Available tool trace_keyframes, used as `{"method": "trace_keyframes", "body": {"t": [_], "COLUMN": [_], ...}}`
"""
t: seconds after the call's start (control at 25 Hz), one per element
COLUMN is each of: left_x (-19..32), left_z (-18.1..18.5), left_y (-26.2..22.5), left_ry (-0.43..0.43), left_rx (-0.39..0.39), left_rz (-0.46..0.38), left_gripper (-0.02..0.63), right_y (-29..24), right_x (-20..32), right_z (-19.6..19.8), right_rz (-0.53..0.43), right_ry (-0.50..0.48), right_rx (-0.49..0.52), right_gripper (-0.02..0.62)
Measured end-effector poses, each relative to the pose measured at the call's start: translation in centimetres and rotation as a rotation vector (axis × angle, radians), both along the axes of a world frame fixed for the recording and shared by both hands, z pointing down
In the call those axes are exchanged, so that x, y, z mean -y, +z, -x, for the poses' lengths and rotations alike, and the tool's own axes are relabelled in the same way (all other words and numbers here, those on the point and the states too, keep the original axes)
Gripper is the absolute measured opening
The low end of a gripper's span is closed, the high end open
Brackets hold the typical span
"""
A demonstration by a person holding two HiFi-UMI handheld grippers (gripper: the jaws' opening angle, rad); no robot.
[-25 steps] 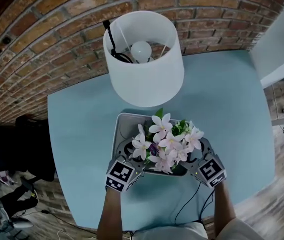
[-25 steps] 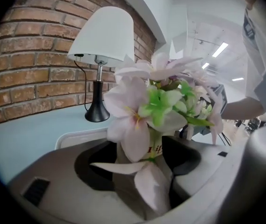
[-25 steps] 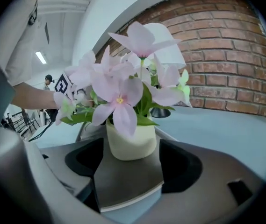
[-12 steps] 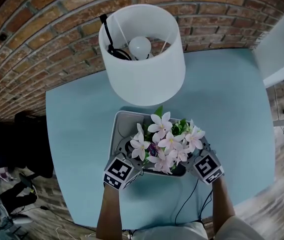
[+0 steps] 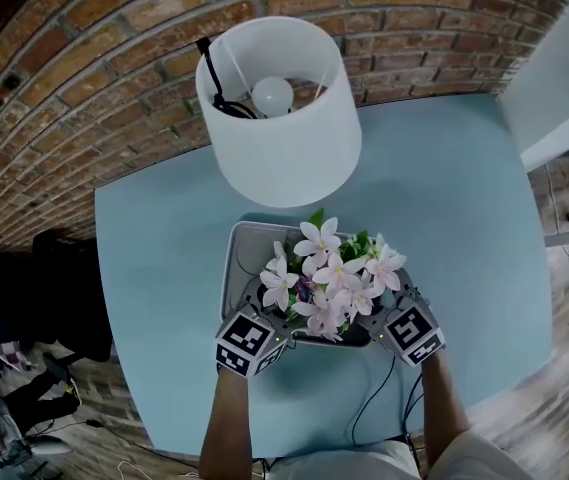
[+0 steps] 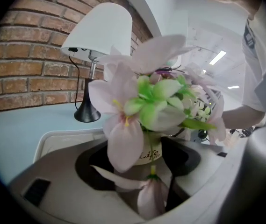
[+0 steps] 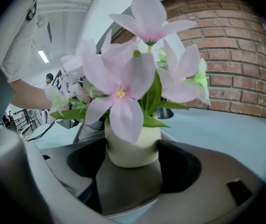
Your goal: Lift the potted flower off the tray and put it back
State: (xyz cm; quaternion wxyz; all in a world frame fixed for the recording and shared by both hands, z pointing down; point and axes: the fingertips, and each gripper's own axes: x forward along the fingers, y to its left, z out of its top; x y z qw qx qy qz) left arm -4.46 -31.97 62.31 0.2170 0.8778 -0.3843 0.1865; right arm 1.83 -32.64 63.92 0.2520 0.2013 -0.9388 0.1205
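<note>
Two tools sit round the potted flower (image 5: 329, 288) on the white tray (image 5: 247, 243) on the blue bench (image 5: 164, 268), the left tool (image 5: 286, 324) with jaws apart and the right tool (image 5: 376, 318) closing its jaws round the pot (image 7: 132, 149), so it looks best to squeeze gently below the petals and lift straight.

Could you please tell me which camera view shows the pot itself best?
The right gripper view: the pot sits central, only one petal over its rim. In the left gripper view petals cover much of it; in the head view the flowers hide it.
</note>
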Motion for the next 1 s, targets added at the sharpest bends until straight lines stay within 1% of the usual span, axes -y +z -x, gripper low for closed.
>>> {"method": "trace_keyframes", "body": {"t": [0.12, 0.32, 0.6, 0.8, 1.0], "left_x": [-0.1, -0.6, -1.6, -3.2, -5.2], "left_z": [-0.1, -0.3, -0.5, -0.5, -0.8], "left_y": [-0.6, -1.7, -4.5, -7.6, -10.8], "left_ry": [-0.014, 0.000, 0.009, -0.002, 0.013], "left_rx": [-0.034, -0.021, -0.039, -0.084, -0.095], "left_rz": [-0.014, -0.039, -0.075, -0.135, -0.185], "left_gripper": [0.322, 0.322, 0.321, 0.313, 0.310], "right_y": [-0.8, -1.8, -4.4, -7.4, -10.5], "right_x": [-0.1, -0.6, -1.7, -3.3, -5.4], "right_z": [-0.1, -0.3, -0.7, -0.7, -0.9], "right_rz": [-0.006, -0.025, -0.045, -0.059, -0.095], "right_ry": [0.018, 0.038, 0.077, 0.124, 0.157], "right_rx": [0.018, 0.014, 0.025, 0.087, 0.102], "right_gripper": [0.365, 0.364, 0.367, 0.368, 0.371]}}
